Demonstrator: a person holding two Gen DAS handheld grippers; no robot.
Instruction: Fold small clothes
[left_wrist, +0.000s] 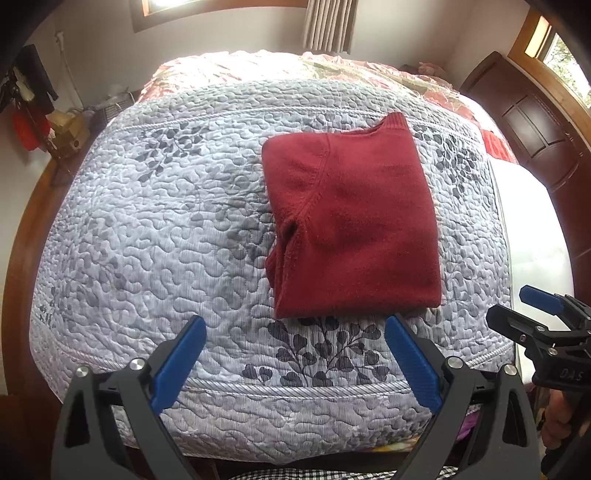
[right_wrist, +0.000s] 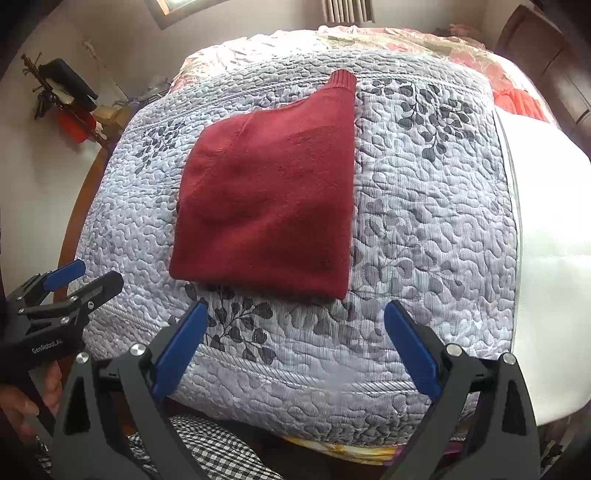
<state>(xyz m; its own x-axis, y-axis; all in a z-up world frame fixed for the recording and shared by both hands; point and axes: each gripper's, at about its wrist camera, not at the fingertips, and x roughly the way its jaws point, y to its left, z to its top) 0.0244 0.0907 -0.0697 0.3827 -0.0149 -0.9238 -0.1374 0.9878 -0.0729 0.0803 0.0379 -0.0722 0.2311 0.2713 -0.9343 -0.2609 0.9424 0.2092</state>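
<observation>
A dark red sweater (left_wrist: 351, 218) lies folded into a compact rectangle on the grey quilted bedspread (left_wrist: 166, 221), its ribbed cuff or collar poking out at the far corner. The right wrist view has the same sweater (right_wrist: 266, 199) left of centre. My left gripper (left_wrist: 295, 323) hovers open over the near edge of the bed, just short of the sweater's near hem, with nothing between its blue pads. My right gripper (right_wrist: 295, 308) is open too, empty, near the sweater's near right corner. Each gripper shows in the other's view: the right gripper (left_wrist: 517, 310) and the left gripper (right_wrist: 96, 273).
A white sheet (right_wrist: 554, 221) covers the bed's right side and a floral pink blanket (left_wrist: 332, 70) lies at the far end. A dark wooden headboard (left_wrist: 528, 122) stands to the right. Clutter and a red bag (left_wrist: 26, 129) sit by the left wall. A hand (right_wrist: 22, 402) holds the left gripper.
</observation>
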